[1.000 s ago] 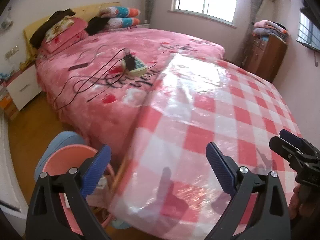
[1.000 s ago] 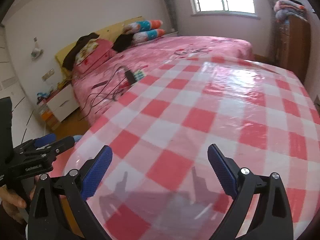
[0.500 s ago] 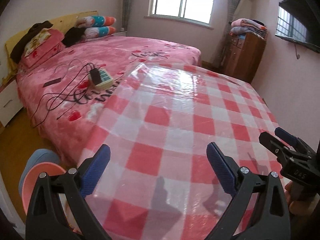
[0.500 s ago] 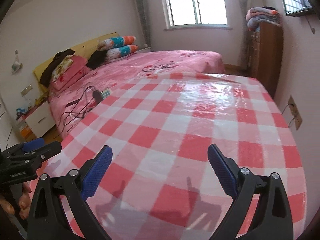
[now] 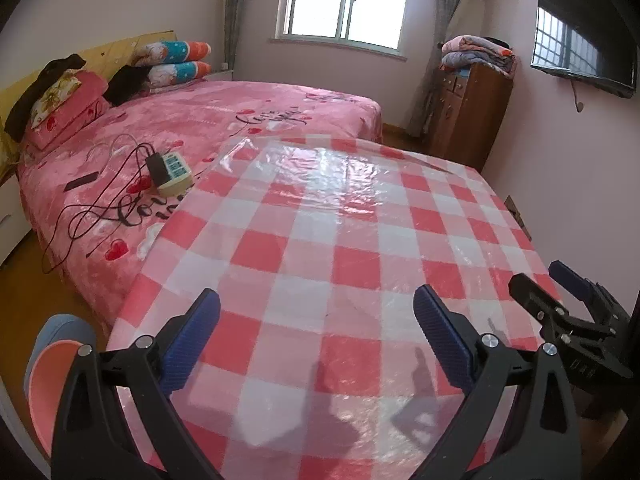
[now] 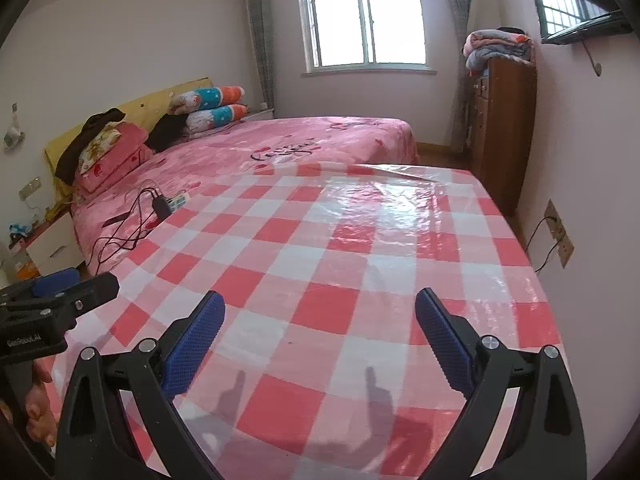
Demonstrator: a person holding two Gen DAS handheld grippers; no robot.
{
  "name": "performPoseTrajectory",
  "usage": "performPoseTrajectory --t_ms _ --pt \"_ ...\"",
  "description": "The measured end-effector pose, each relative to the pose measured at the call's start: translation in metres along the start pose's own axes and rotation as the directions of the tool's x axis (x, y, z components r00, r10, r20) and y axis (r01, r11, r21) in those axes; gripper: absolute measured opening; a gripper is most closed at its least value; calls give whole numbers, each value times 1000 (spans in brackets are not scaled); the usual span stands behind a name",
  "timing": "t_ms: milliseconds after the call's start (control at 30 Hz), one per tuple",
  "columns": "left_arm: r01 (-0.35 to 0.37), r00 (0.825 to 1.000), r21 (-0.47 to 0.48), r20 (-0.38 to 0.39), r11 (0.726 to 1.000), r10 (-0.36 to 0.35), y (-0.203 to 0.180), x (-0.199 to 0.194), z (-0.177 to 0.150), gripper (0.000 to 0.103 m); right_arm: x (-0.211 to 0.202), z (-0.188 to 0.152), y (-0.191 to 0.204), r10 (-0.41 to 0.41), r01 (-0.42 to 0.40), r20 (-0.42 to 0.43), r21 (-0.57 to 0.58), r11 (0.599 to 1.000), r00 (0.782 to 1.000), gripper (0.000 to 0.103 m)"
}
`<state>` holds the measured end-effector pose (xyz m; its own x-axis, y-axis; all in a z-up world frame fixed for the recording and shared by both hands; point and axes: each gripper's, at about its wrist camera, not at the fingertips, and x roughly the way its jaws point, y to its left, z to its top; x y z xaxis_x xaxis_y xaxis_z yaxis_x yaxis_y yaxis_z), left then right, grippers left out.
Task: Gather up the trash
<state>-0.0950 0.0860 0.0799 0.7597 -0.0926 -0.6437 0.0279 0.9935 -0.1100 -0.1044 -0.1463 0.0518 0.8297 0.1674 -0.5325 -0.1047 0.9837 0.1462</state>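
Left gripper (image 5: pixel 316 328) is hovering over the near end of the table (image 5: pixel 360 240), jaws spread wide, nothing between the blue pads (image 5: pixel 192 336). Right gripper (image 6: pixel 320 332) is doing the same on its side — fingers wide apart, holding nothing. Each gripper is showing at the edge of the other's view: the right one at the far right of the left wrist view, the left one at the far left of the right wrist view, with part of a hand (image 6: pixel 38 408) gripping its handle.

The table is wearing a red-and-white checked cloth under a glossy clear cover that is catching window glare. No trash is showing on it in either view; I cannot tell where any trash lies.

A pink bin (image 5: pixel 44 384) is sitting on the floor at the table's near left corner, just beside the bed (image 5: pixel 192 120); its contents are out of view.

On the bed's pink cover: a power strip (image 5: pixel 172 170) with a black adapter plugged in, black cables (image 5: pixel 104 204) trailing toward the bed's edge, pillows (image 5: pixel 176 60) stacked at the headboard. A wooden cabinet (image 5: pixel 468 116) is standing against the right wall — folded blankets (image 5: pixel 476 54) are piled on top.
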Motion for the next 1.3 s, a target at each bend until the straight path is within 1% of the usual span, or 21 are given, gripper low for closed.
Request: performPoseTrajectory --t_ms 133,500,667,733,867,933,1033,1133,1300 --pt "7 1000 14 24 1000 -7 -12 -1 3 99 -2 0 -7 -22 22 11 4 1000 1000 95" --pt "-10 996 51 89 999 5 -41 3 7 99 -13 -2 -24 -85 84 48 11 996 995 95" --pt "-17 993 109 122 994 3 -55 2 8 99 -17 -3 -31 -108 108 62 15 994 992 95" --pt "-19 992 121 123 993 4 -60 2 7 99 -19 -3 -34 -117 116 69 20 993 991 95" --pt "-10 993 112 114 994 -2 -64 5 6 99 -24 -3 -40 -129 126 85 37 991 988 95" --pt "-18 993 107 118 994 5 -66 6 6 99 -26 -3 -42 -144 141 92 39 989 985 95" --pt "-50 989 113 142 992 33 -71 5 3 99 -27 -5 -45 -157 154 95 42 987 983 96" --pt "-57 985 129 170 990 35 -77 3 2 99 -28 -5 -48 -154 150 101 48 988 983 96" --pt "-56 983 138 179 989 31 -82 3 0 99 -31 -5 -47 -171 168 120 36 985 978 97"
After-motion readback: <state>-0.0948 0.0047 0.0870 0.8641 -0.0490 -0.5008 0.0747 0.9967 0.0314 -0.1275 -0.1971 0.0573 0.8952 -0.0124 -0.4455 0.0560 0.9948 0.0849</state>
